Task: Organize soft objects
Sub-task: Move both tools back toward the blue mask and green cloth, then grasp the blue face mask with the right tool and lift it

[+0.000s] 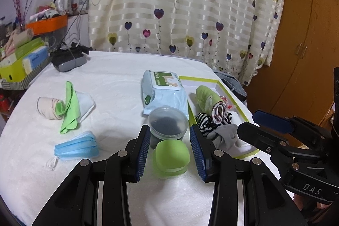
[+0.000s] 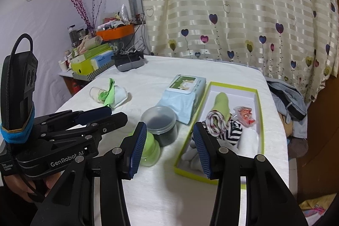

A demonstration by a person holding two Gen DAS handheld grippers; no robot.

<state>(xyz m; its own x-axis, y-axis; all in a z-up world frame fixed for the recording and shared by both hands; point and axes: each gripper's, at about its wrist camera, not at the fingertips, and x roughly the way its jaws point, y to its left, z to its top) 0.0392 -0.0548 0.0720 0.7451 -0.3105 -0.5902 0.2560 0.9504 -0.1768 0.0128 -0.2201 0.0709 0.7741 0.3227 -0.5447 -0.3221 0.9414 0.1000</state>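
A lime-rimmed shallow box (image 1: 199,78) (image 2: 233,86) on the white table holds a rolled green cloth (image 1: 204,96) (image 2: 222,104), striped socks (image 1: 214,118) (image 2: 228,130), a grey sock (image 1: 224,137) and white cloth (image 2: 250,141). Loose on the left lie a green cloth with a white cloth and a beige rolled sock (image 1: 67,107) (image 2: 110,93), and a stack of blue face masks (image 1: 76,148). My left gripper (image 1: 169,128) (image 2: 118,113) is open, with a small green round container (image 1: 170,157) (image 2: 150,147) between its fingers, untouched. My right gripper (image 2: 169,126) (image 1: 247,122) stands open and empty beside the box.
A clear jar with dark contents (image 1: 168,124) (image 2: 160,126) and a wet-wipes pack (image 1: 163,92) (image 2: 184,94) sit left of the box. A dark device (image 1: 67,60) lies at the far left corner. Cluttered boxes (image 1: 19,63) stand beyond the table's left edge, a curtain behind.
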